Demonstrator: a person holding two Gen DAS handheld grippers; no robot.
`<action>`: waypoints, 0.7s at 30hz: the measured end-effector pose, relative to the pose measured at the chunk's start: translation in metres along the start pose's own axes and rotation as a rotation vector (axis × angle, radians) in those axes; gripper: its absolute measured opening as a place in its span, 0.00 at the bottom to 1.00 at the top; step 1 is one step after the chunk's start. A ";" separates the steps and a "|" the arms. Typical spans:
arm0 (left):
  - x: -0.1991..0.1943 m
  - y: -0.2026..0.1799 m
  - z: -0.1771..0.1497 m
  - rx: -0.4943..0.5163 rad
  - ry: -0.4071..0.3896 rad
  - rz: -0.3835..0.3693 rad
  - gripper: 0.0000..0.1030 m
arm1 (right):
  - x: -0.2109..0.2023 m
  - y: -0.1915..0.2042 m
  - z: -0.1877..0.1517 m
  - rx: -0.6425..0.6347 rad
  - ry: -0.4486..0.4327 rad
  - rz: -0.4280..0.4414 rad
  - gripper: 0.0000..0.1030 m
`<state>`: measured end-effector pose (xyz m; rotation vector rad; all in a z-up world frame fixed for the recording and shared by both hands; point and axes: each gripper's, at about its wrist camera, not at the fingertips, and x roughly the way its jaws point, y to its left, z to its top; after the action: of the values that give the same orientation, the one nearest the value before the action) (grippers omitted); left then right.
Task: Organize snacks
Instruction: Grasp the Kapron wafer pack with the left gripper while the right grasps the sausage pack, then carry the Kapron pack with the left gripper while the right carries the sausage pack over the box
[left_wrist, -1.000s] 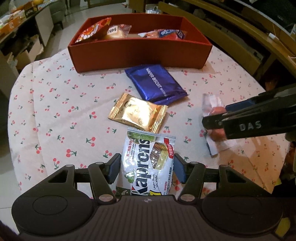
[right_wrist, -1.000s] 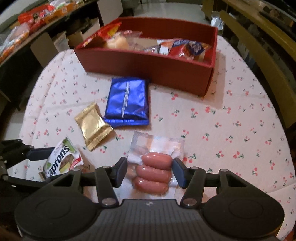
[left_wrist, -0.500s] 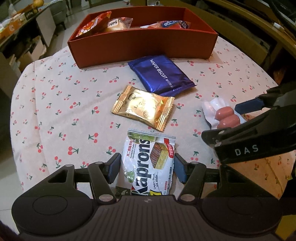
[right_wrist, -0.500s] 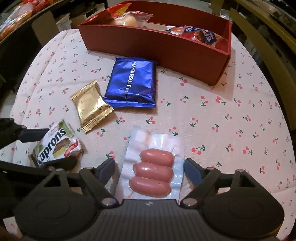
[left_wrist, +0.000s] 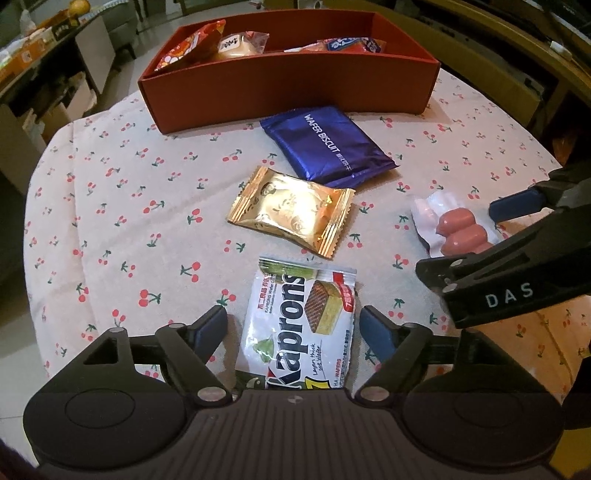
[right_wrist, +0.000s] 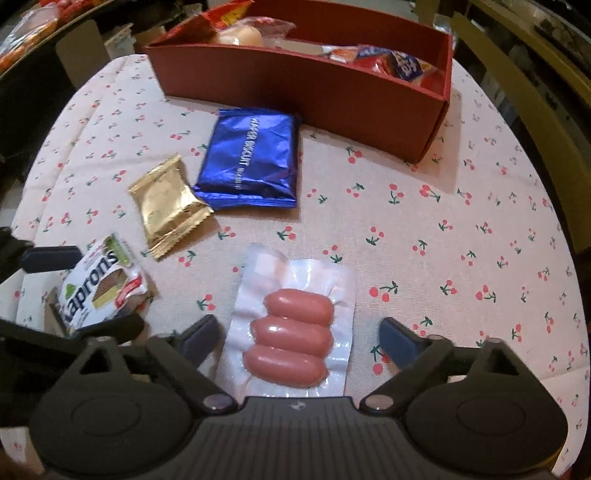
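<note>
A white Kaprons wafer pack (left_wrist: 299, 325) lies on the cherry-print tablecloth between the fingers of my open left gripper (left_wrist: 295, 326); it also shows in the right wrist view (right_wrist: 99, 286). A clear pack of three pink sausages (right_wrist: 291, 332) lies between the fingers of my open right gripper (right_wrist: 299, 336), not touched; it also shows in the left wrist view (left_wrist: 454, 229). A gold packet (left_wrist: 291, 208) and a blue wafer biscuit pack (left_wrist: 327, 146) lie further ahead. A red box (left_wrist: 288, 85) with several snacks stands at the back.
The round table's cloth (left_wrist: 122, 206) drops off at the left and near edges. Furniture and shelves (left_wrist: 44, 74) stand beyond the table at the left. A wooden bench or rail (right_wrist: 524, 92) runs along the right.
Both grippers have opened wider and let go of their packs: the left off the Kaprons pack, the right off the sausage pack. Both packs now lie flat on the cloth.
</note>
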<state>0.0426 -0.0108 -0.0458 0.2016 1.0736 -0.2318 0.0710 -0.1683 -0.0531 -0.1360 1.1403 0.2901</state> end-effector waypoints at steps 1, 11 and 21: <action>0.000 0.000 0.000 0.002 0.000 0.000 0.83 | -0.003 0.002 -0.001 -0.009 -0.007 0.012 0.88; -0.004 -0.003 0.000 0.002 -0.008 -0.024 0.64 | -0.014 0.002 -0.004 -0.033 -0.026 0.001 0.85; -0.004 -0.003 0.000 0.003 -0.010 -0.025 0.64 | -0.016 0.000 -0.002 -0.033 -0.038 -0.006 0.85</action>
<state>0.0399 -0.0130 -0.0425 0.1898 1.0666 -0.2561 0.0631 -0.1718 -0.0391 -0.1627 1.0978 0.3053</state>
